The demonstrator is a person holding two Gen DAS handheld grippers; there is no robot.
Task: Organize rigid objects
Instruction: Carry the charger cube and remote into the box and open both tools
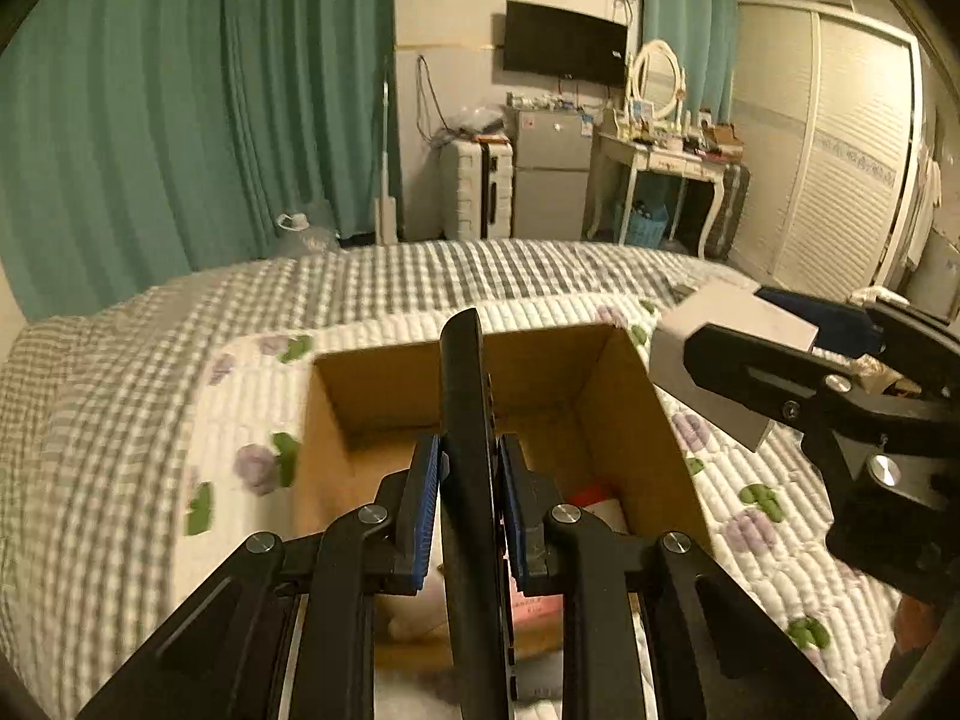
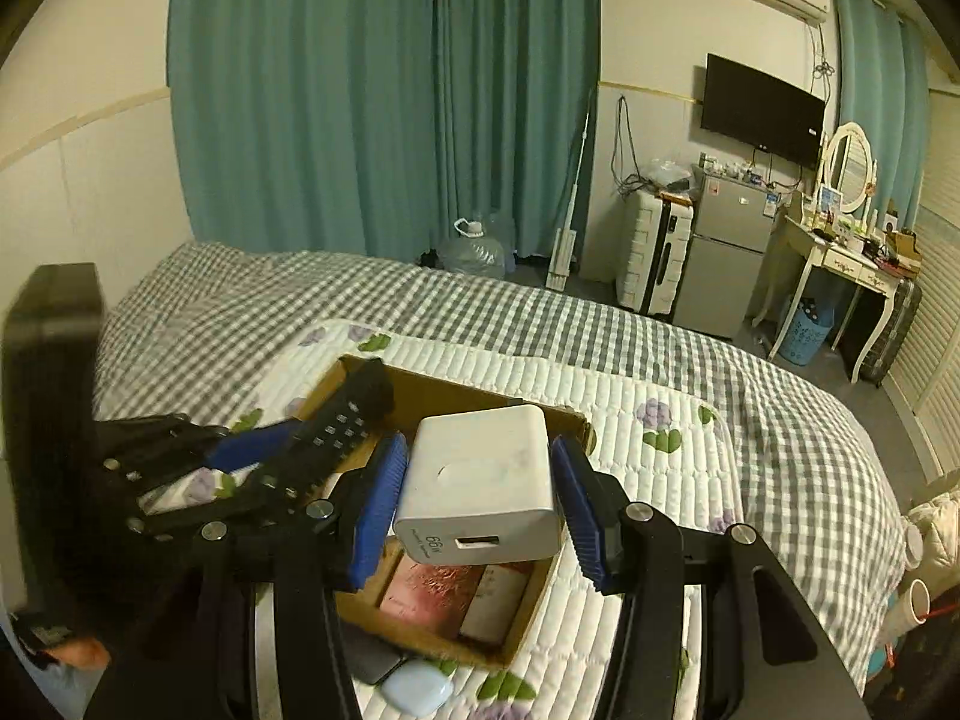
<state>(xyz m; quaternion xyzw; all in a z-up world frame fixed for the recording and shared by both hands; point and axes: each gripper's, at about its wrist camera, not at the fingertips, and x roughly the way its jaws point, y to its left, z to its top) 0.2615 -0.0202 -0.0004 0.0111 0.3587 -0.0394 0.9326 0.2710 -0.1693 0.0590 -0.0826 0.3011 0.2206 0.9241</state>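
My left gripper is shut on a black remote control, held edge-up over the open cardboard box on the bed. My right gripper is shut on a white charger block and holds it above the same box. The charger and right gripper also show at the right of the left wrist view. The remote and left gripper show at the left of the right wrist view. A red packet lies inside the box.
The box sits on a floral quilted mat over a grey checked bedspread. A pale blue flat object and a dark flat item lie beside the box's near edge. Green curtains, a suitcase, a fridge and a dressing table stand beyond the bed.
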